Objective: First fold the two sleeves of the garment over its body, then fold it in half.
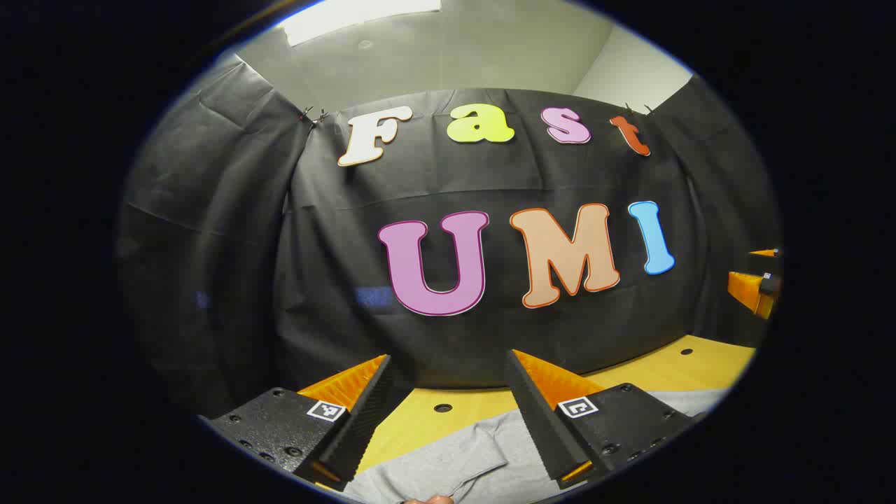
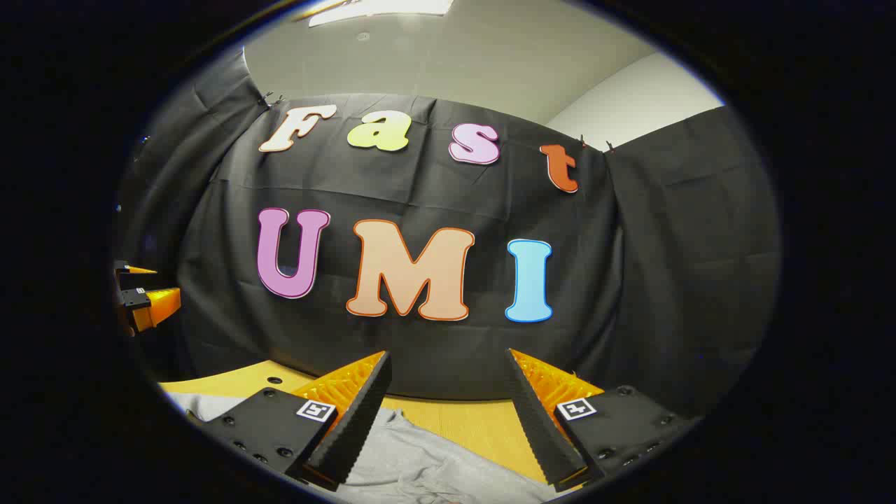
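A grey garment (image 1: 455, 462) lies on the yellow table (image 1: 420, 420) below my left gripper (image 1: 448, 371), whose fingers stand wide apart and hold nothing. In the right gripper view the same grey garment (image 2: 413, 458) spreads under my right gripper (image 2: 448, 367), also open and held above the cloth. The right gripper (image 1: 759, 283) appears far off at the right edge of the left gripper view. The left gripper (image 2: 143, 297) appears at the left edge of the right gripper view. Both hover above the table, pointing toward the back wall.
The table (image 2: 483, 427) runs back to the black cloth wall (image 1: 448, 336) close behind it. Small round holes (image 1: 442, 407) dot the tabletop. A bit of a hand (image 1: 430, 499) shows at the bottom edge of the left gripper view.
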The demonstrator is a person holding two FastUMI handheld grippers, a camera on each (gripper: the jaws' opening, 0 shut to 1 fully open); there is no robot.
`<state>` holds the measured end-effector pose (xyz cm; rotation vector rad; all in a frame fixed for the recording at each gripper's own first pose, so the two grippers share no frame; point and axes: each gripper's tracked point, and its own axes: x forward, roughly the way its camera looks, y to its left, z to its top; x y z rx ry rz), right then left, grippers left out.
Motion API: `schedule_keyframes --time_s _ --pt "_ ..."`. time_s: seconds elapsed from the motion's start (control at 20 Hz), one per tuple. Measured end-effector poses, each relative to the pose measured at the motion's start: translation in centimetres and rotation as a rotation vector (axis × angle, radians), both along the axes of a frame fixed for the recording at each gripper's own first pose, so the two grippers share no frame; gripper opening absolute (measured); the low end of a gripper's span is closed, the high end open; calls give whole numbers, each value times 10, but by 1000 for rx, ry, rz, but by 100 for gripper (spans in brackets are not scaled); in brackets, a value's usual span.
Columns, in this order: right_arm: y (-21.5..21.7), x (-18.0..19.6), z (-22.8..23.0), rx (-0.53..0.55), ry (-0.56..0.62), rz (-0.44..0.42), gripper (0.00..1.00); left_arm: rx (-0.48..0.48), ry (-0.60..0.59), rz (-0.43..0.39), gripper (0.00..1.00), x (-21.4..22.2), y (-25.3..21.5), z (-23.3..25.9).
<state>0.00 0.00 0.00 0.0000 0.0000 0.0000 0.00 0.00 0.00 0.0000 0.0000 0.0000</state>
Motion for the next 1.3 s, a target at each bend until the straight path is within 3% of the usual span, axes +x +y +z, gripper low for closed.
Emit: schedule_keyframes --time_s 0.05,1.0,1.3 --pt "1 0 -1 -1 2 5 96 -2 2 2 94 -1 0 0" --pt "4 1 -8 -27 15 15 96 -1 3 5 94 -2 5 -5" --pt "-36 -2 -30 -114 62 -31 99 -7 4 -12 94 2 2 -9"
